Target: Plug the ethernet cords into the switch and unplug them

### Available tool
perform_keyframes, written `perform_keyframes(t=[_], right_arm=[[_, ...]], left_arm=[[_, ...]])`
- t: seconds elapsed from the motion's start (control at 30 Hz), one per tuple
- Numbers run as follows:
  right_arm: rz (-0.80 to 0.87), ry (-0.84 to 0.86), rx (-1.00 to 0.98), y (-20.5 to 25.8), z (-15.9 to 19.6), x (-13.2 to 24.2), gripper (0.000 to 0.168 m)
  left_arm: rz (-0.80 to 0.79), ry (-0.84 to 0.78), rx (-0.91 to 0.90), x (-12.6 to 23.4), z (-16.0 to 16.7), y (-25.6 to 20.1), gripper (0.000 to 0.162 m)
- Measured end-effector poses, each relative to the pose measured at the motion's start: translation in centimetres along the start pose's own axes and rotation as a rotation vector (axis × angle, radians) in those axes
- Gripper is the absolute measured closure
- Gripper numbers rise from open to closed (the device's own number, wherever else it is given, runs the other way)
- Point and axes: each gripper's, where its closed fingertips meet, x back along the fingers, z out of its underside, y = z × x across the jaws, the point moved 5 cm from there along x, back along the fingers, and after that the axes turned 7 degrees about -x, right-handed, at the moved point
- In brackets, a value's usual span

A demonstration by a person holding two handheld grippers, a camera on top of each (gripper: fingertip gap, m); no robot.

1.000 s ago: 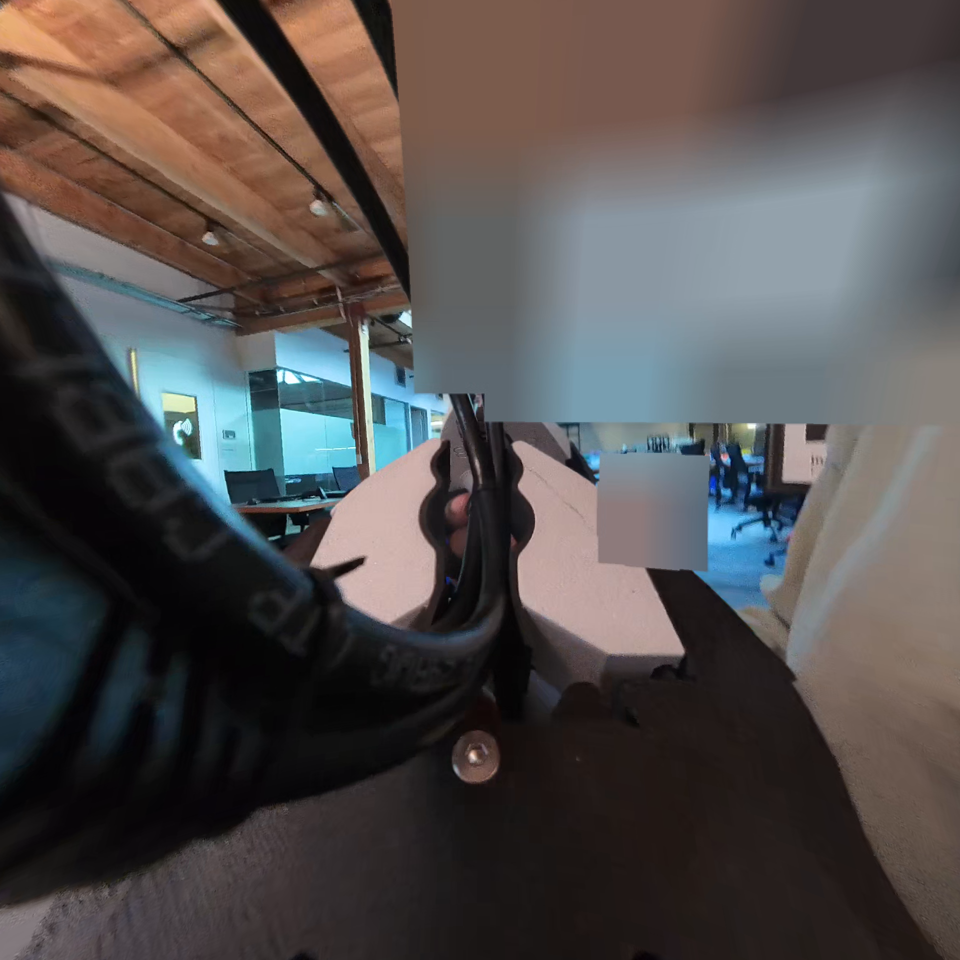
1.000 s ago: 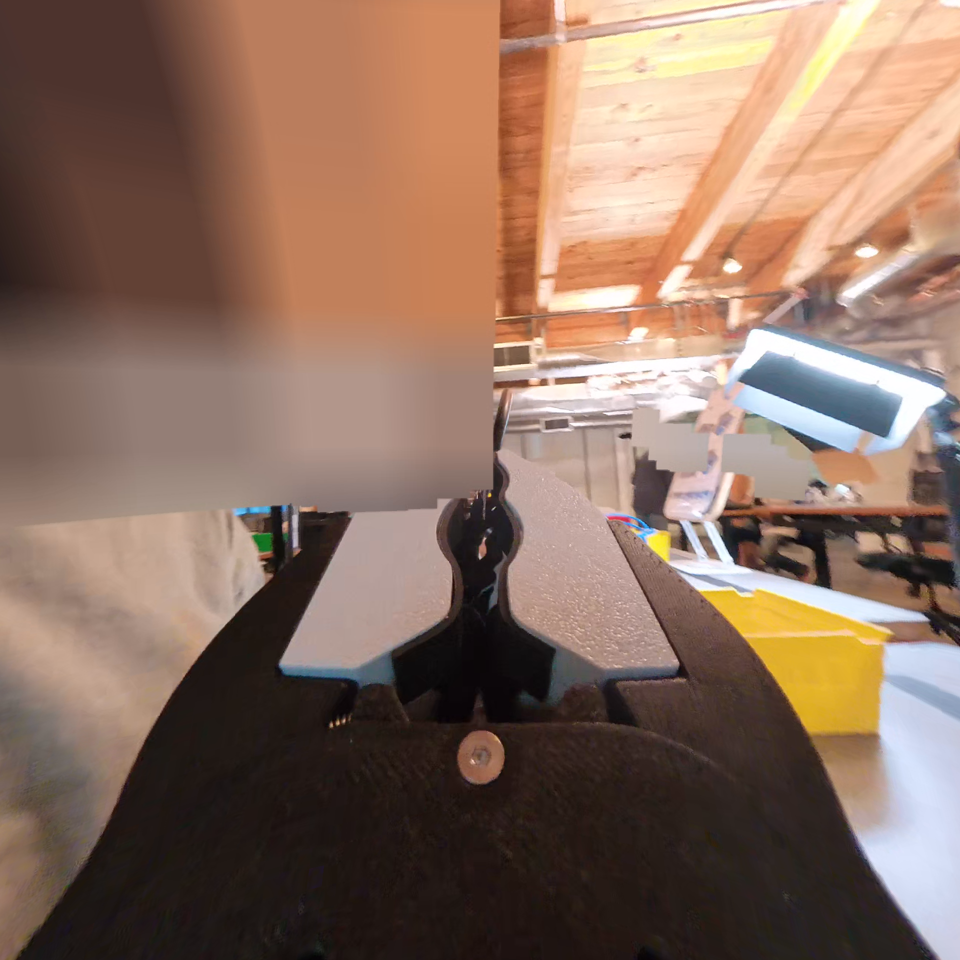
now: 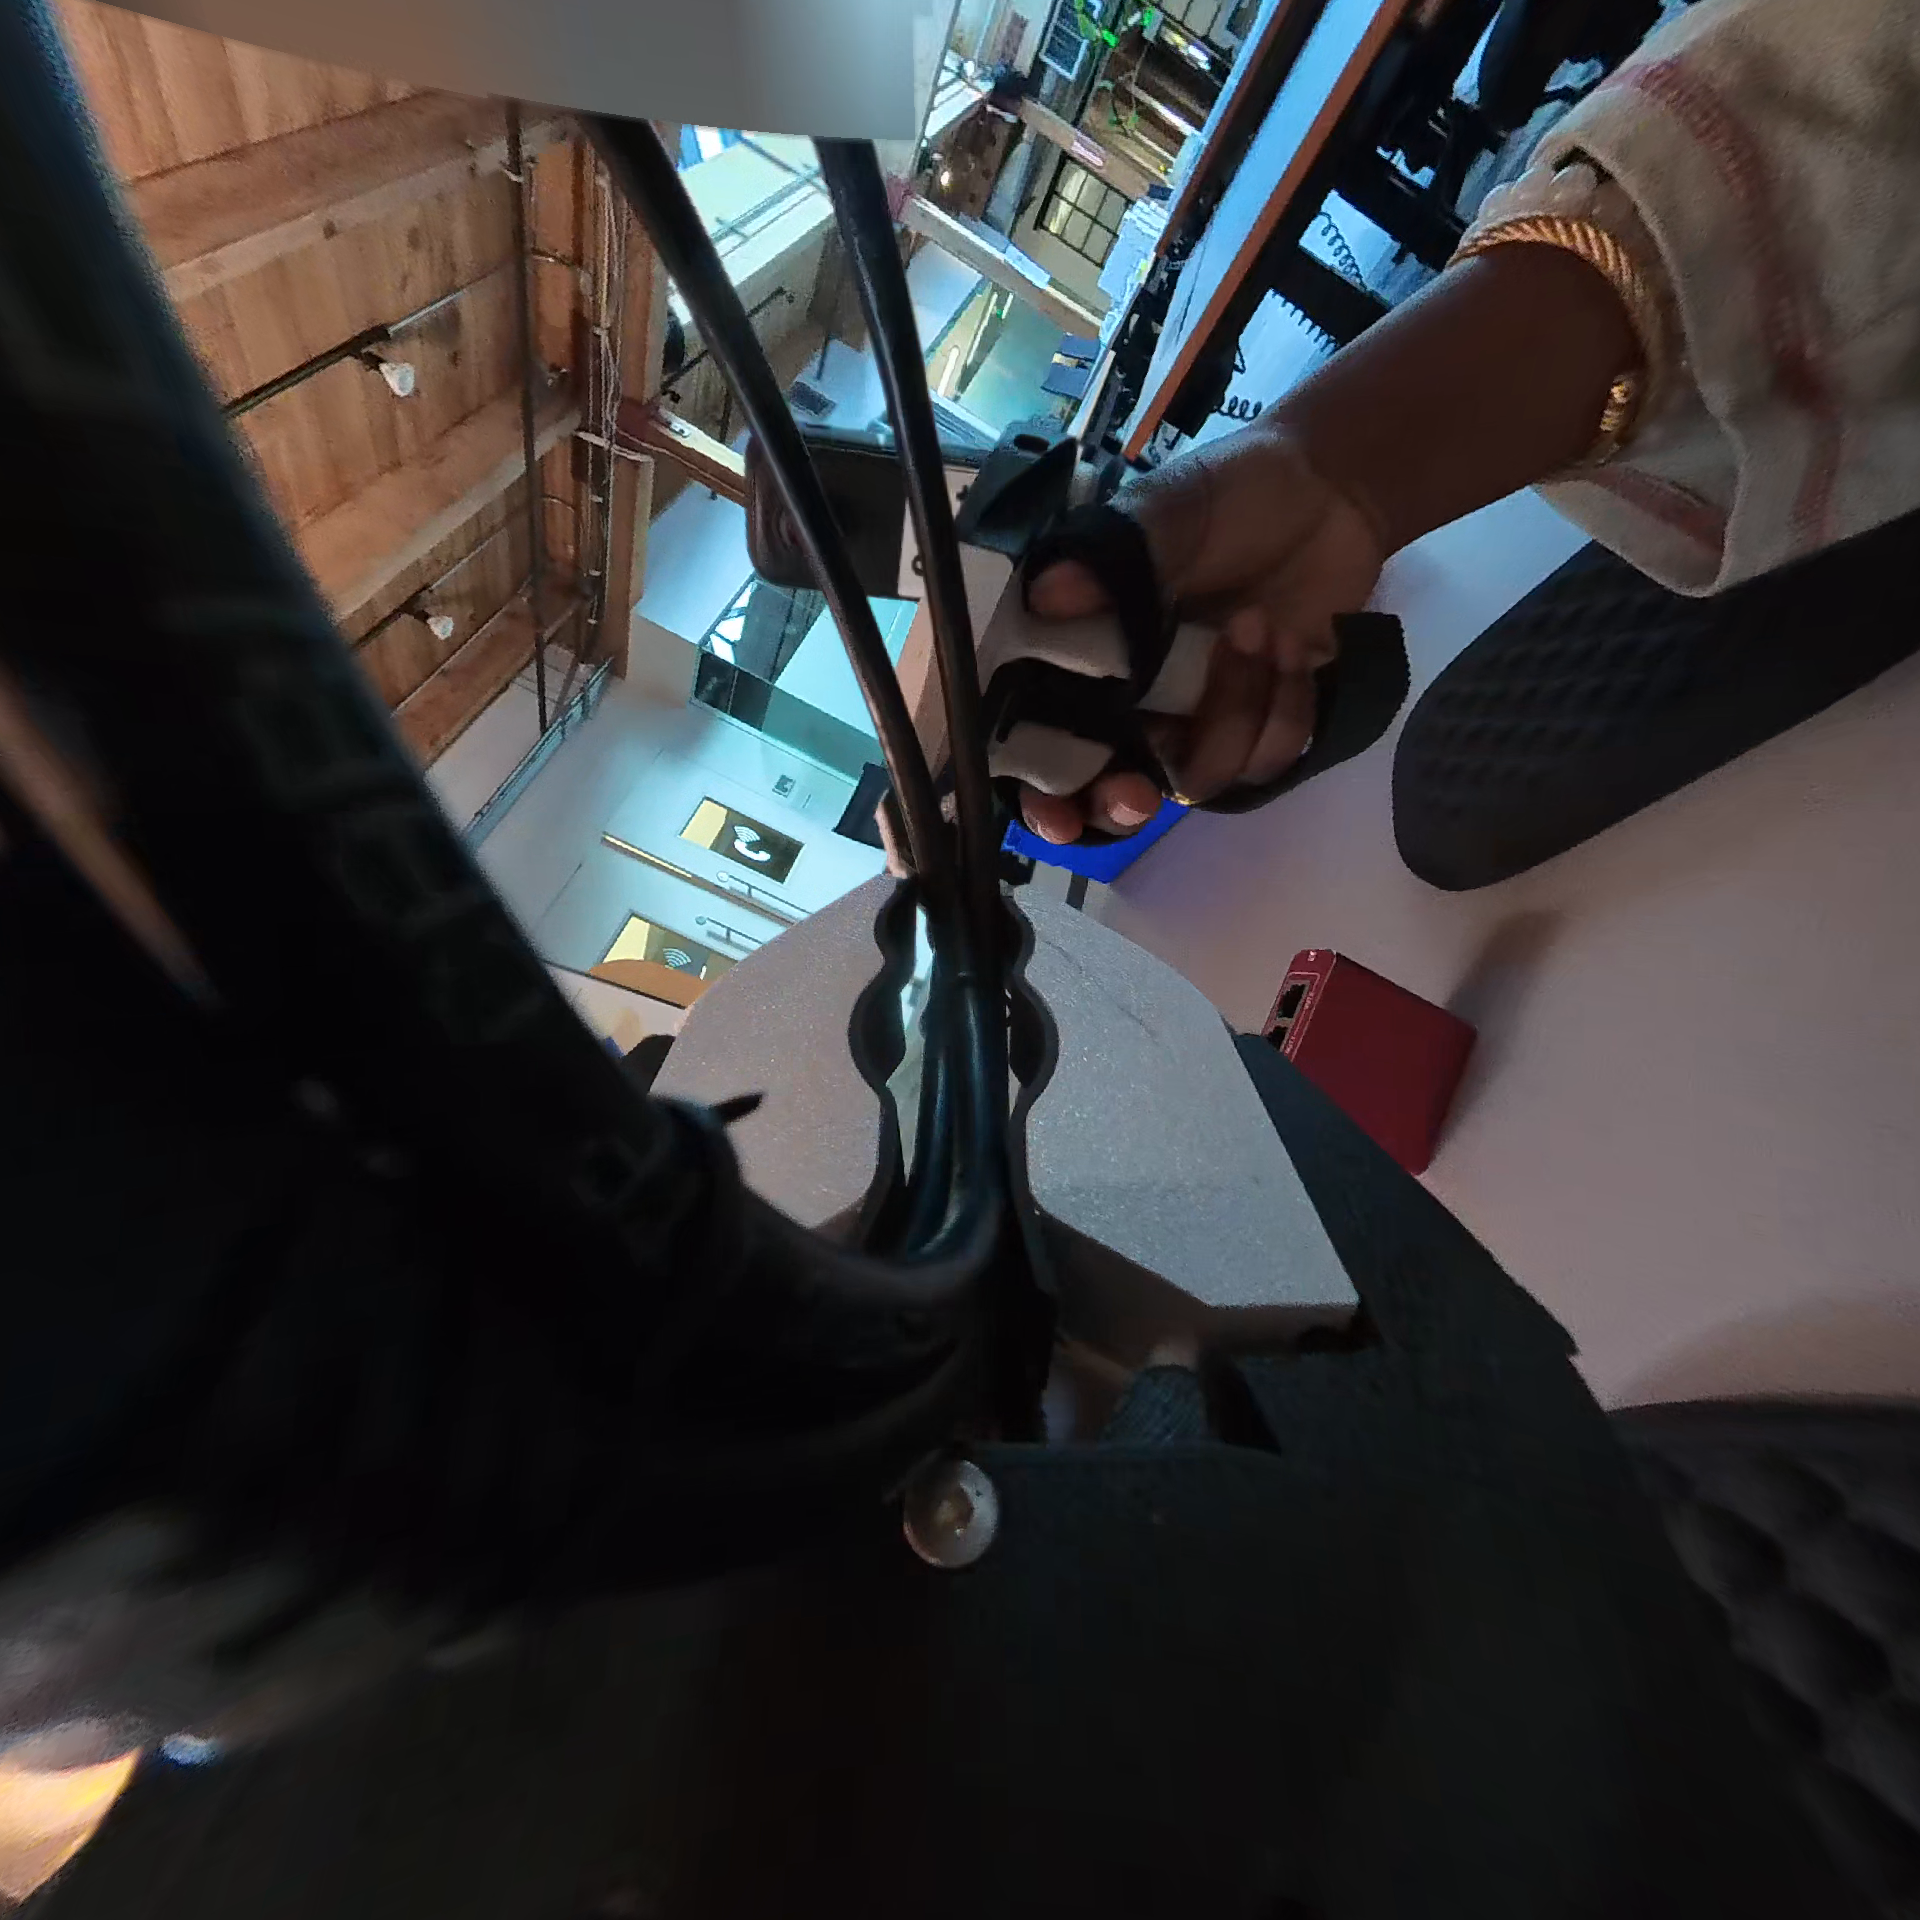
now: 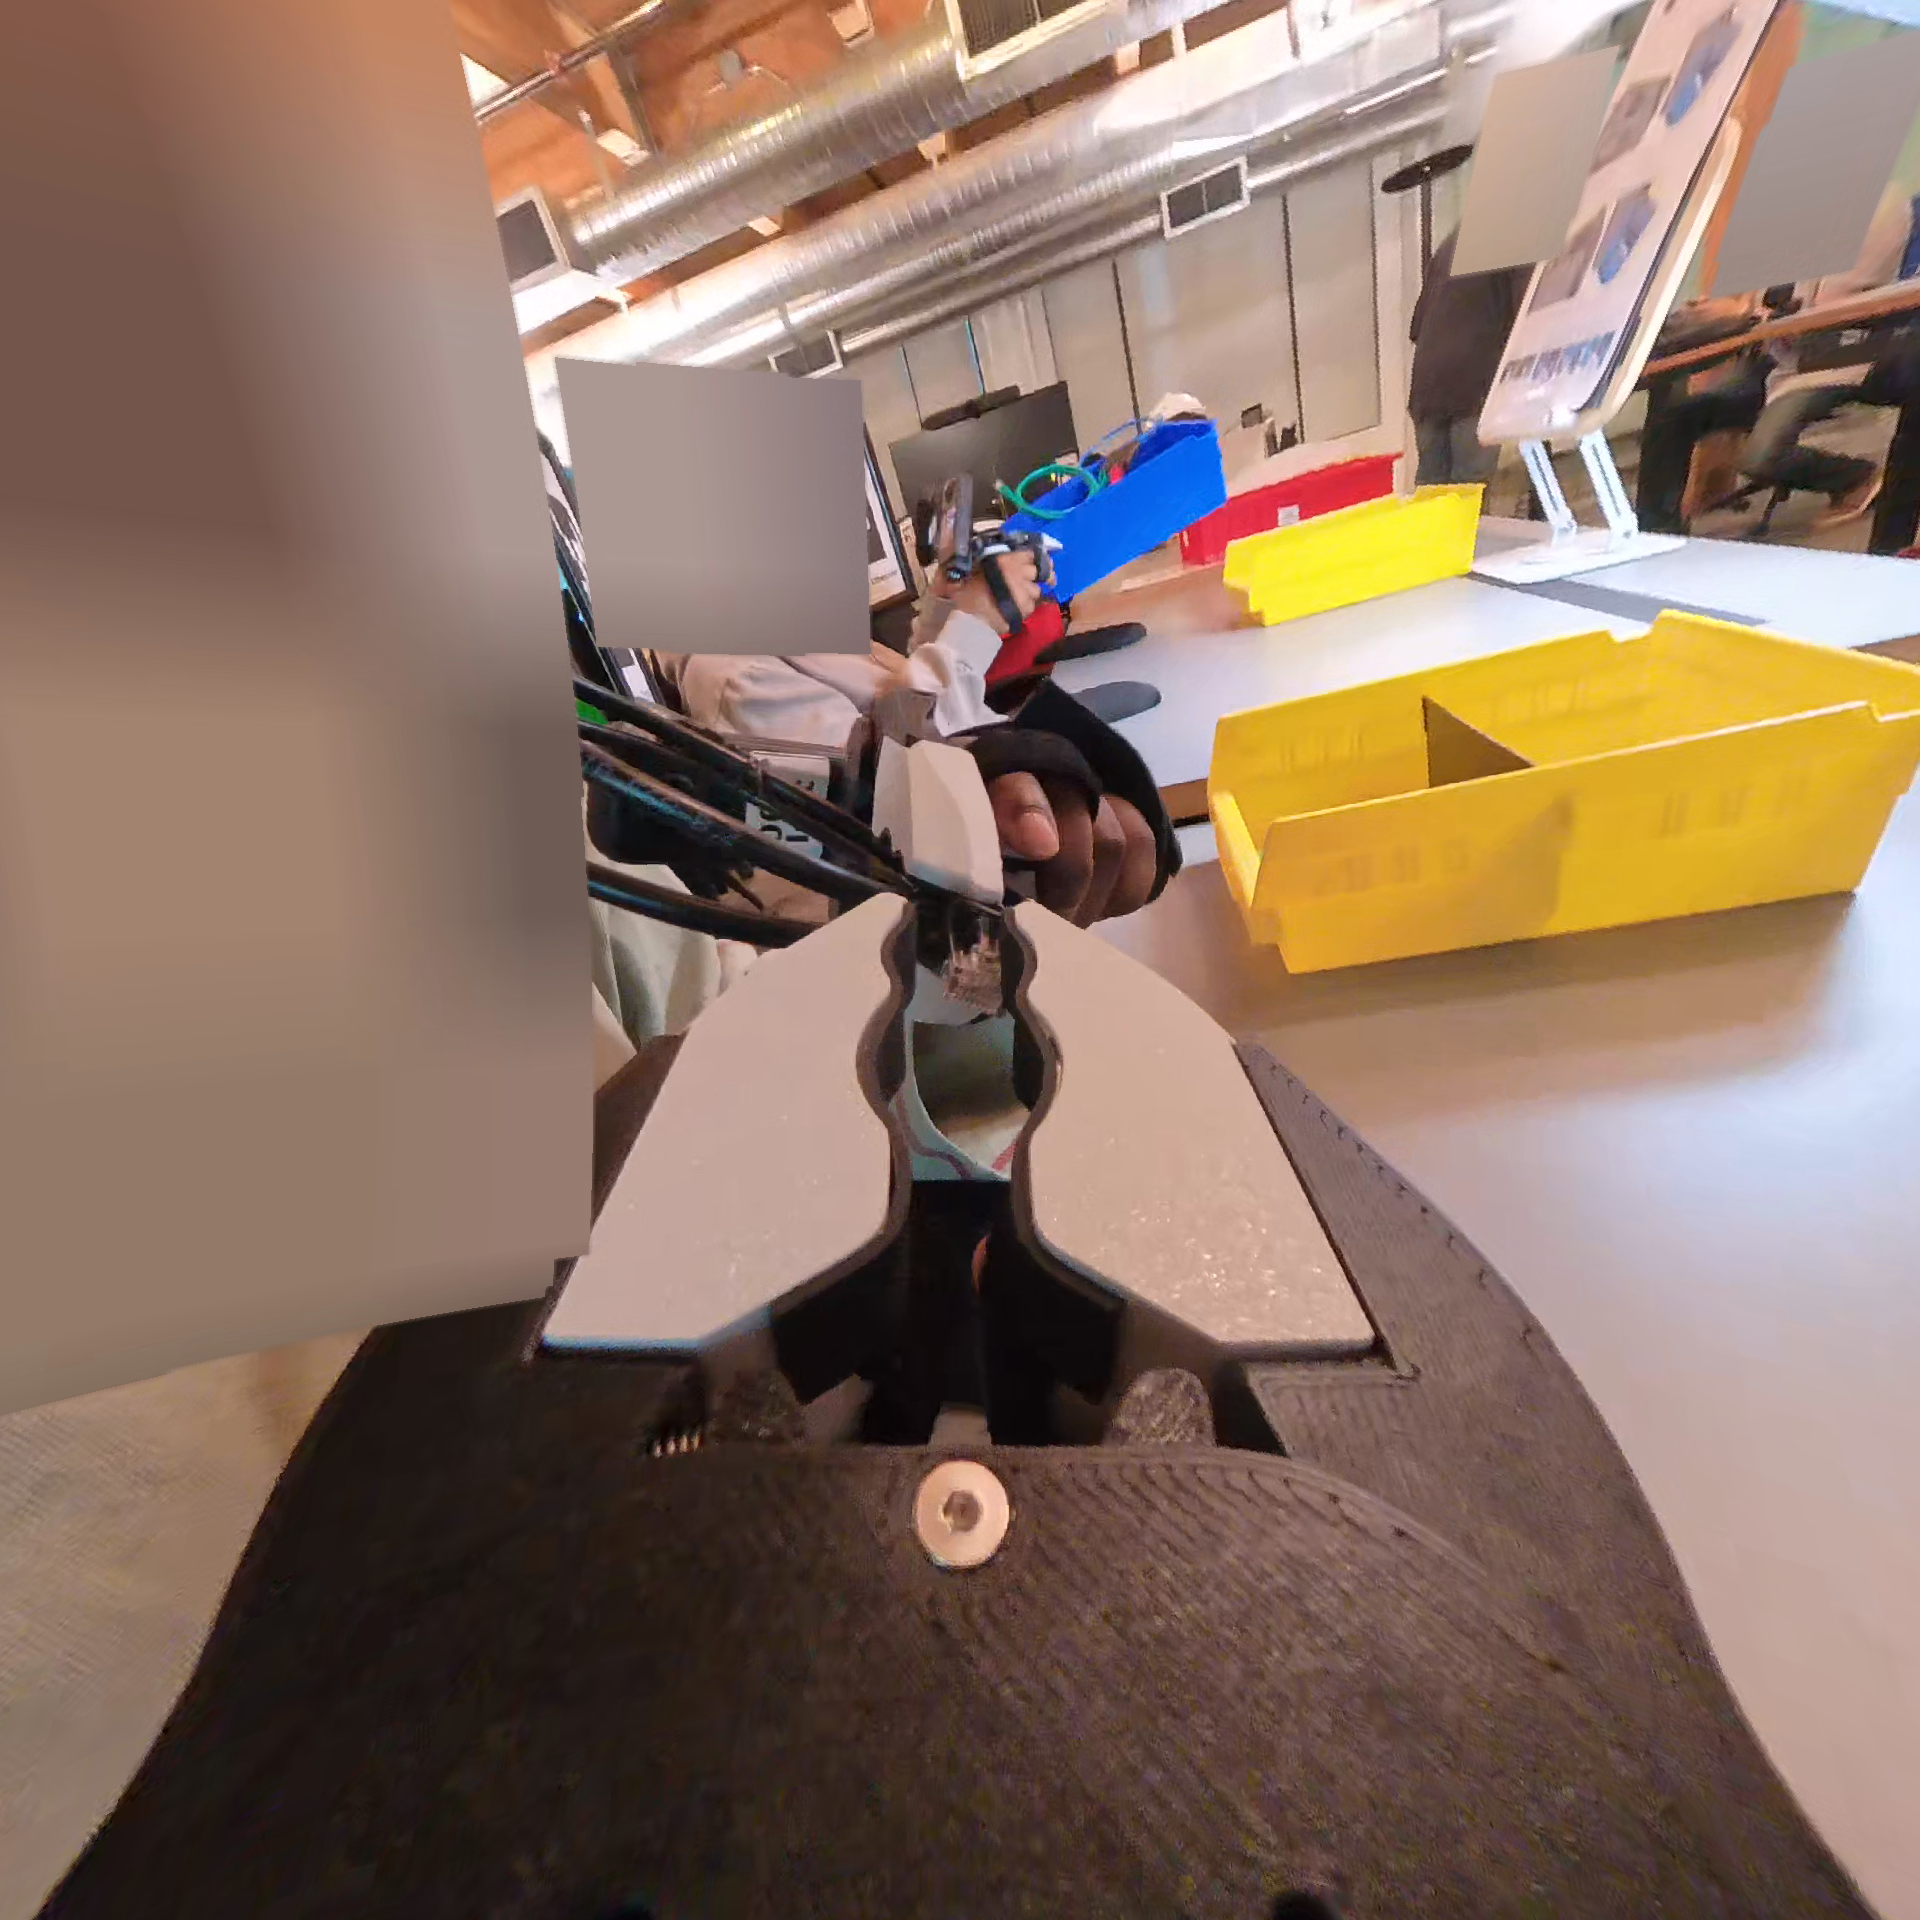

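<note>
In the left wrist view, the left gripper (image 3: 951,997) with its pale grey fingers (image 3: 1132,1091) is pressed together on a bundle of black ethernet cords (image 3: 961,1081), which run between the jaws and fan out toward twelve o'clock, while one thick blurred strand sweeps across the nine o'clock side close to the lens. At three o'clock of the gripper tips, a small dark red metal switch (image 3: 1371,1049) lies on the pale tabletop (image 3: 1683,1195), its ports facing the gripper and empty as far as can be seen. At one o'clock, a person's hand (image 3: 1216,644) grips a black and grey handle. In the right wrist view, the right gripper (image 4: 961,971) pinches a clear plastic plug (image 4: 961,961) at the end of a black cord between its grey fingertips (image 4: 1101,1039); farther back along the fingers the wavy gap stays wide. Just past the tips, at twelve o'clock, the other gripper holds the cord bundle. A yellow plastic bin (image 4: 1538,821) sits on the grey table at two o'clock, well apart from the gripper.
</note>
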Motion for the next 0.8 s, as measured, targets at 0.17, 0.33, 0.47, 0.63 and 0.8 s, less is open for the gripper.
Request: perform_keyframes(t=[0.17, 0.33, 0.47, 0.63, 0.8], right_arm=[[0.027, 0.018, -0.046, -0.7, 0.2, 0.1, 0.141], [-0.018, 0.057, -0.083, -0.4, 0.5, 0.1, 0.155], [-0.013, 0.085, -0.067, -0.4, 0.8, 0.2, 0.156], [0.049, -0.009, 0.218, -0.2, -0.4, 1.6, 0.156], [0.112, -0.045, 0.513, 0.3, -1.3, 3.2, 0.156]], left_arm=[[-0.019, 0.004, -0.031, 0.0, -0.1, 0.1, 0.147], [-0.004, -0.021, -0.002, -0.2, -0.1, -0.1, 0.147], [0.005, -0.043, 0.044, -0.2, -0.1, -0.3, 0.146], [0.161, -0.008, 0.298, 0.7, 1.8, -1.4, 0.113], [0.023, -0.12, 0.828, 6.1, 6.0, 2.1, 0.115]])
